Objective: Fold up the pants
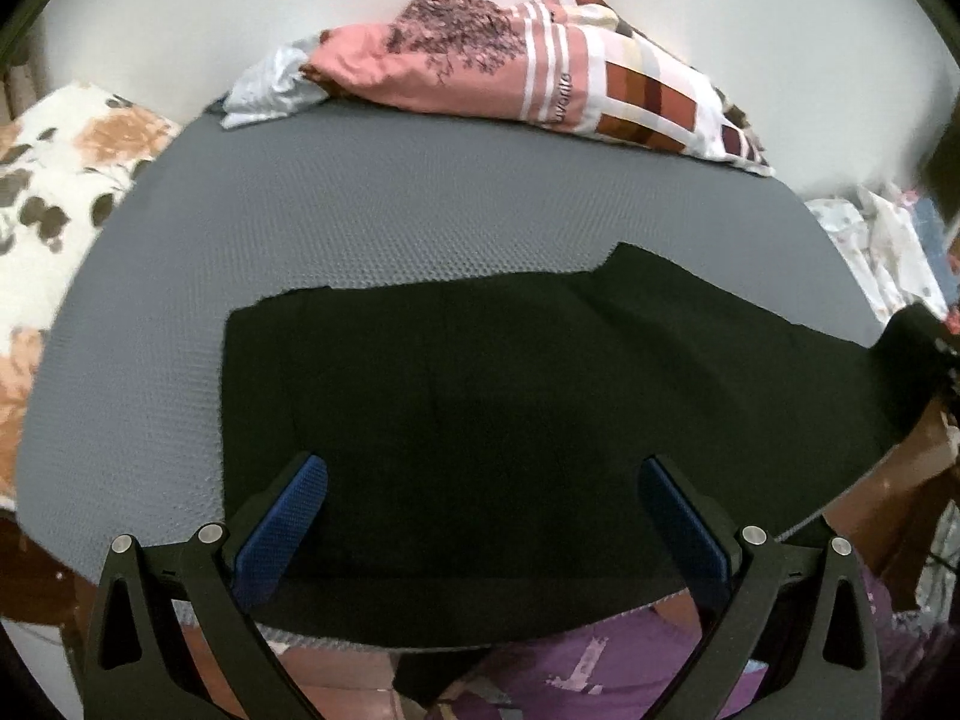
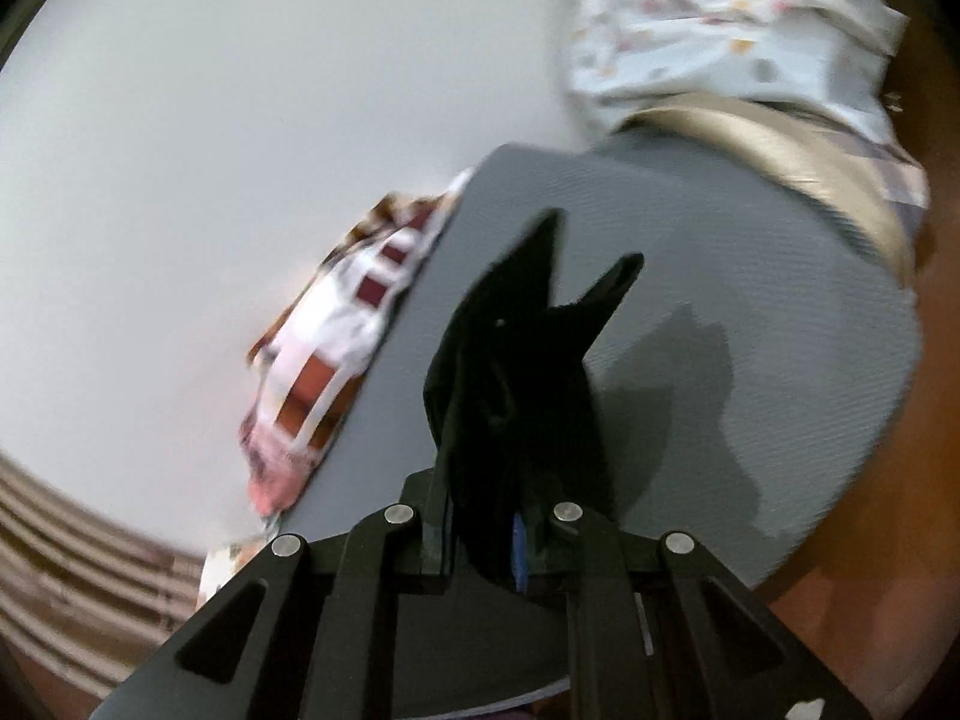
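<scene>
Right claw [image 2: 510, 516] grips black pants [image 1: 480, 396] (left claw [image 1: 483, 480] spread); cloth [image 1: 510, 78] reads "uvalla".

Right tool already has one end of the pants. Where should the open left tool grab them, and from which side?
Judging by the left view, take the pants at their left edge, coming from the bare mat. That straight edge lies flat and the left tool hovers open above it.

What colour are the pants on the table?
Plain black pants, clearest in the left wrist view, spread over a grey mat.
</scene>
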The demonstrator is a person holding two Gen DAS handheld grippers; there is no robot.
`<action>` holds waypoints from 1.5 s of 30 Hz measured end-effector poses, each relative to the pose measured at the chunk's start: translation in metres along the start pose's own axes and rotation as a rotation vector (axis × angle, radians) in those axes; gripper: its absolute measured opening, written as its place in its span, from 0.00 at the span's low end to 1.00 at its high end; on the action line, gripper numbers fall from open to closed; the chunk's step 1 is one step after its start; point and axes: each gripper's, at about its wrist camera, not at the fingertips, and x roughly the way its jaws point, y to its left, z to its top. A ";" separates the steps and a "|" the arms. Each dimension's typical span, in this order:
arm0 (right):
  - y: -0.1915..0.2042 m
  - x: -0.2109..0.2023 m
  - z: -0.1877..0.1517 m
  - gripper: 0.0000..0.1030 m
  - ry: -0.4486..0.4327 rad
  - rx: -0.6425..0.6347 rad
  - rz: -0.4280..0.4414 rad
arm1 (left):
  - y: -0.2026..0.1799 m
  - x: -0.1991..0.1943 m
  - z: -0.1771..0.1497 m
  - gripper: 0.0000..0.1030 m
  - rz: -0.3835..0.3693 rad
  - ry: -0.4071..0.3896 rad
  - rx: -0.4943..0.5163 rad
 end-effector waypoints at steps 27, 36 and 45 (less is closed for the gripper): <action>0.121 0.141 -0.191 0.14 0.469 -0.364 0.025 | -0.035 0.004 -0.009 1.00 -0.094 0.006 0.034; 0.128 0.147 -0.205 0.15 0.495 -0.454 -0.017 | -0.039 0.010 -0.012 1.00 -0.094 0.035 0.049; 0.138 0.153 -0.218 0.23 0.516 -0.529 -0.036 | -0.040 0.016 -0.012 1.00 -0.098 0.063 0.038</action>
